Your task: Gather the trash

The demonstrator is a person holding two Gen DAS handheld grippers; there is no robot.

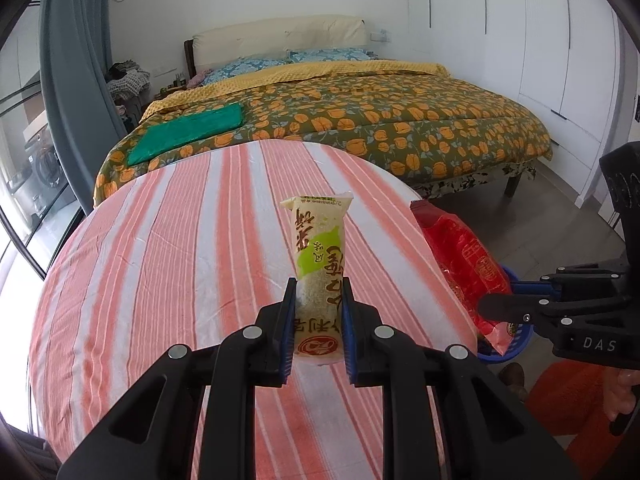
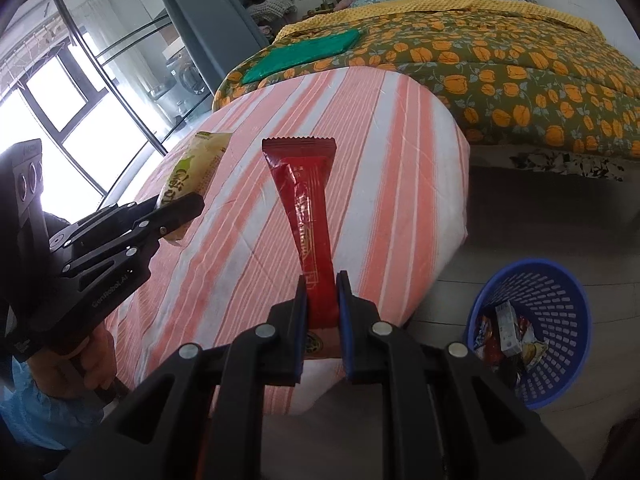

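Note:
My left gripper [image 1: 319,286] is shut on a cream and green snack packet [image 1: 318,252] and holds it upright above the striped table [image 1: 160,240]. My right gripper [image 2: 321,280] is shut on a red snack wrapper [image 2: 306,200], held above the table's right edge. The red wrapper also shows in the left wrist view [image 1: 460,260], with the right gripper [image 1: 492,308] over the blue basket [image 1: 512,340]. The cream packet [image 2: 196,164] and the left gripper [image 2: 188,204] show at the left of the right wrist view. The blue basket [image 2: 560,280] stands on the floor and holds several wrappers.
A bed with an orange flowered quilt [image 1: 380,120] stands behind the table, with a green folded cloth [image 1: 188,132] on it. White wardrobes [image 1: 540,40] line the right wall. A window and grey curtain [image 2: 200,12] are at the left.

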